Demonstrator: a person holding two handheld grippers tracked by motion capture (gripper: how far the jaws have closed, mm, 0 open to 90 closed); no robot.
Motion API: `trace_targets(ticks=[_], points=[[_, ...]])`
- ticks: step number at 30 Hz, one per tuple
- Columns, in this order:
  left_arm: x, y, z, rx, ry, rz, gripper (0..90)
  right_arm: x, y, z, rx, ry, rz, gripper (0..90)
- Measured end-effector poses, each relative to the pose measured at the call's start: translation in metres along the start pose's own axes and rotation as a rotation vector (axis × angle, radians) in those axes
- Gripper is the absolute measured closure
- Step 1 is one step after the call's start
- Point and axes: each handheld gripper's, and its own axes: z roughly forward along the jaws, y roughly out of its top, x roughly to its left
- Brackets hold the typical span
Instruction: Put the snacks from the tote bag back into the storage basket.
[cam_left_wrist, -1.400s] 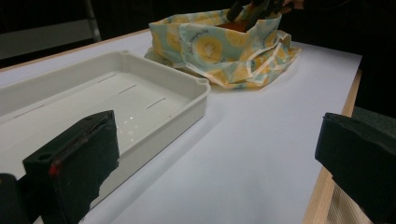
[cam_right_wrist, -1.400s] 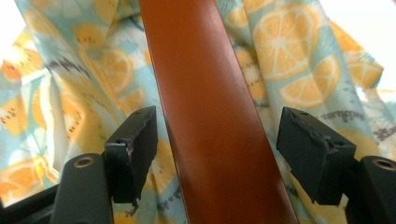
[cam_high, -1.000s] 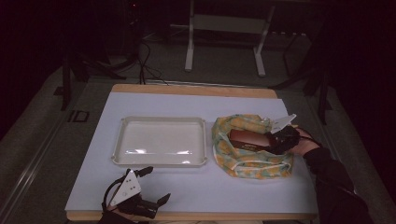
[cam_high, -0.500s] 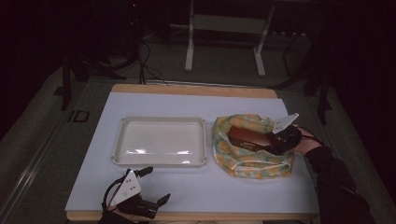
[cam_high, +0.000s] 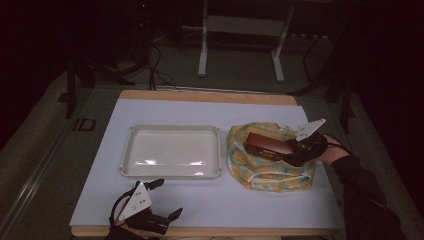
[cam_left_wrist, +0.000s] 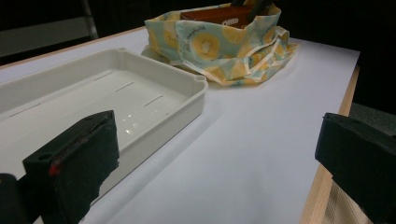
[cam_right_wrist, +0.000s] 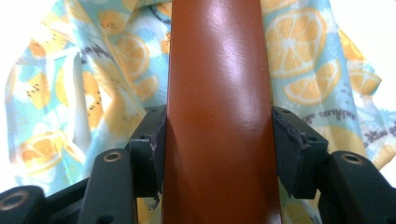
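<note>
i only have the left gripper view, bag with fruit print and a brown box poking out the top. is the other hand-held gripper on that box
Observer: Yes. In the right gripper view the right hand-held gripper has its jaws pressed on both long sides of the brown box.
Operator: whats the box sitting in, is it out of the bag
Observer: Not out. The high view shows it lying across the open mouth of the fruit-print bag, one end over the rim.
Operator: and where am i vs the tray
Observer: Your left hand-held gripper is open, near the table's front edge, just in front of the white tray.
</note>
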Motion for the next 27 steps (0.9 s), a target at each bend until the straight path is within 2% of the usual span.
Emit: trace_targets(ticks=[13,21,27], points=[[0.0,0.0,0.0,-0.005,-0.004,0.013,0.0,0.002,0.016,-0.018,-0.031,-0.015,-0.034,42.6],[-0.001,0.0,-0.001,-0.03,-0.003,0.036,0.0,0.002,0.024,-0.029,-0.041,-0.018,-0.054,42.6],[-0.001,0.0,-0.001,-0.032,-0.003,0.039,0.0,0.003,0.036,-0.042,-0.053,-0.033,-0.073,42.6]])
